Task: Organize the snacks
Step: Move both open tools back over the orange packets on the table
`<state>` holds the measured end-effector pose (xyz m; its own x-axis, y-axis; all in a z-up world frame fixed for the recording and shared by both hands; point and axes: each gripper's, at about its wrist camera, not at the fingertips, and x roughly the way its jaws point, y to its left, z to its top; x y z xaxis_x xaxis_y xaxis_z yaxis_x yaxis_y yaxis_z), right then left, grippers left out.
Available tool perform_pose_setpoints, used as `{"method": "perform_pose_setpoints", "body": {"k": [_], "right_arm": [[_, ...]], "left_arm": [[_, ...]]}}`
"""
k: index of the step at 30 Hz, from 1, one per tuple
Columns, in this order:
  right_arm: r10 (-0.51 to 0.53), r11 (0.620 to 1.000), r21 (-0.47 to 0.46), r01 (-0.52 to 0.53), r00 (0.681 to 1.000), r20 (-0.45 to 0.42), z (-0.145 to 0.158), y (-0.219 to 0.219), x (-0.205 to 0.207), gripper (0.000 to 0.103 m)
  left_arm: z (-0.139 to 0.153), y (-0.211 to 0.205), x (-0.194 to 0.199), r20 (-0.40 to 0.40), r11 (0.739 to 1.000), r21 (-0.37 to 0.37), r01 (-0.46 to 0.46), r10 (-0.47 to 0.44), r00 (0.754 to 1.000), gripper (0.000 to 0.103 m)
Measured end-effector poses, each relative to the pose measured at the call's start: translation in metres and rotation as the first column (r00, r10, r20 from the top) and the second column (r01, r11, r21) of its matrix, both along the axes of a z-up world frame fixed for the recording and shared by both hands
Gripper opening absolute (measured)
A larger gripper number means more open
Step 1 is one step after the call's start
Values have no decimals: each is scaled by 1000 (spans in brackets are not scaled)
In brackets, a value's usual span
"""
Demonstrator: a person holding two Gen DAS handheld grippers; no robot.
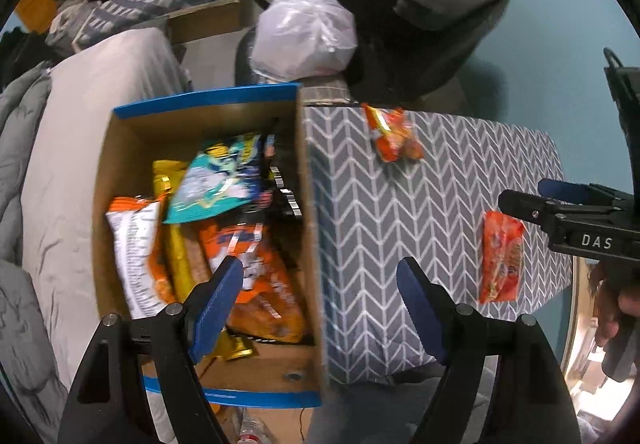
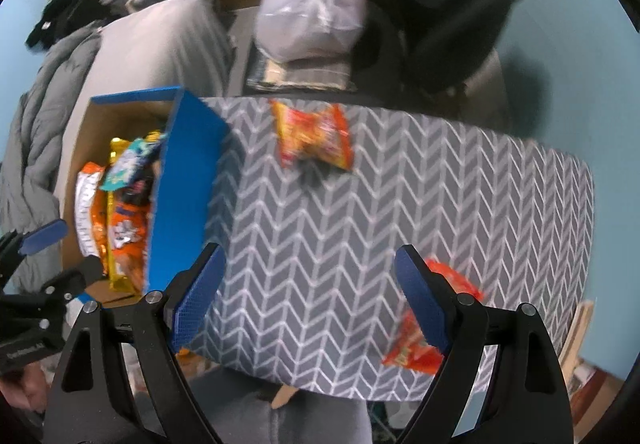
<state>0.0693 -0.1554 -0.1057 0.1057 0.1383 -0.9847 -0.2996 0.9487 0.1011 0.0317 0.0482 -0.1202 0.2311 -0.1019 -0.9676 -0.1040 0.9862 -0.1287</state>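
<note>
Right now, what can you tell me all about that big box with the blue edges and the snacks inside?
The cardboard box is brown inside, with blue outer walls and blue rims. It is open at the top and stands right beside the grey zigzag-patterned table; whether they touch cannot be told. Snack bags are piled loosely inside: a teal bag on top, orange bags, a white and orange bag and yellow packs. Some bare cardboard floor shows at the near end. No gripper touches it.

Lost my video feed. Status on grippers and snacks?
Left gripper and right gripper open, empty. Two orange packets left on chevron surface; box part filled. Nothing blocking.
</note>
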Motion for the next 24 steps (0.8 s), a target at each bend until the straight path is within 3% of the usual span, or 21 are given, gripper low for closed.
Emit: {"method": "perform_pose_setpoints", "body": {"k": [15, 24], "right_arm": [[-225, 974, -35, 223, 968, -108, -47, -130, -26, 87], [-280, 960, -36, 278, 946, -163, -94, -161, -39, 87]], "left_arm": [[-24, -88, 17, -44, 981, 25, 191, -189, 981, 80], [-57, -116, 22, -103, 973, 38, 229, -224, 969, 80]]}}
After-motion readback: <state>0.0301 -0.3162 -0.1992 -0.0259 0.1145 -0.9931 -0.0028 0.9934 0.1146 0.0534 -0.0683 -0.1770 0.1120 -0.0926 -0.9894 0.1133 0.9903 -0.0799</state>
